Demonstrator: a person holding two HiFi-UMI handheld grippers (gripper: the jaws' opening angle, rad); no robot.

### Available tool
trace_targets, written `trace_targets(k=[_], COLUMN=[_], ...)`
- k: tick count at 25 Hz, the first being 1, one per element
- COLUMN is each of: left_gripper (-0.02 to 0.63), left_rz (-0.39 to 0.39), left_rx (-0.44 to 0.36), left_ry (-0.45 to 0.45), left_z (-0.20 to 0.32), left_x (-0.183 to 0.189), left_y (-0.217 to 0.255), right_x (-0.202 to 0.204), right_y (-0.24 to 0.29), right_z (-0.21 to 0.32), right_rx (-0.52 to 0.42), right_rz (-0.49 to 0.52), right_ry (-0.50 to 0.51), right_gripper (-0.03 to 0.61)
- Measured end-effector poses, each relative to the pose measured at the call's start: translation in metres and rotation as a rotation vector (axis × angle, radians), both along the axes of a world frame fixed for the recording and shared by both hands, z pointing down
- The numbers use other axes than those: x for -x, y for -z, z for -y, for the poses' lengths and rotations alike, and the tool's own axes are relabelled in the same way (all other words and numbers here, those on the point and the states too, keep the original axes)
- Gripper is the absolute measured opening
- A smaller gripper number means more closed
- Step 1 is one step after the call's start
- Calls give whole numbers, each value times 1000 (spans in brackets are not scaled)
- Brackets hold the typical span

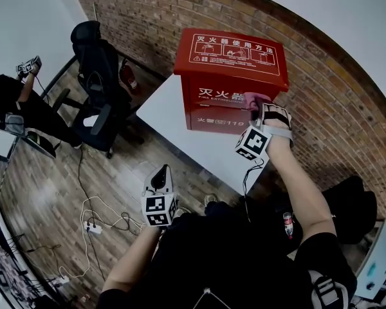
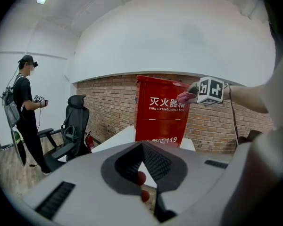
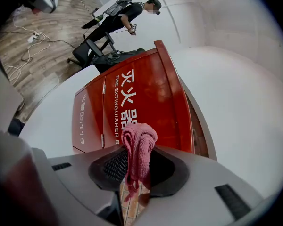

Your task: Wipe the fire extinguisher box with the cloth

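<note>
Head view: the right gripper [image 1: 257, 108] sets the pink cloth [image 1: 253, 99] at the upper front of the red fire extinguisher box [image 1: 222, 69], which stands on a white table [image 1: 167, 111]. Left gripper view: the left gripper [image 2: 142, 147], jaws pressed together on nothing, hangs well back. Right gripper view: the jaws pinch the cloth at the lettered front; wiping seems under way, with most faces probably left.

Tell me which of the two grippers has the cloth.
The right gripper: its fingers are shut on the pink cloth, up by the red box. The left gripper is shut on nothing, well back from the box.
</note>
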State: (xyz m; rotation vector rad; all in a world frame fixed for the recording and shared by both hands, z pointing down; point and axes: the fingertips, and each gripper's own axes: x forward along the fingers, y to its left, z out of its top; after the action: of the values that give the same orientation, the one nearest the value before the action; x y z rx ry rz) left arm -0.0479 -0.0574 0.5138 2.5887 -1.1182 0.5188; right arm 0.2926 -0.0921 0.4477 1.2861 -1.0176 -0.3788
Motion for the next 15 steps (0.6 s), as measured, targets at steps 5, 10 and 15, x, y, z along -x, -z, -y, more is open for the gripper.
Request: trace_targets(k=[5,10,15], left_gripper=[28,28,28], left_rz=[8,20,31], left_rx=[12,31,44], left_ry=[-21,-34,-36], left_z=[-3,-6,-10], left_x=[14,28,37], left_y=[-5,-14,-19], right_x=[2,3,0], right_y=[-7,-27,-51], right_z=[2,3,3], right_rx=[-53,-51,-27], right_rz=[-57,-76,-47], right_ry=[8,5,-13], right_gripper=[109,109,109])
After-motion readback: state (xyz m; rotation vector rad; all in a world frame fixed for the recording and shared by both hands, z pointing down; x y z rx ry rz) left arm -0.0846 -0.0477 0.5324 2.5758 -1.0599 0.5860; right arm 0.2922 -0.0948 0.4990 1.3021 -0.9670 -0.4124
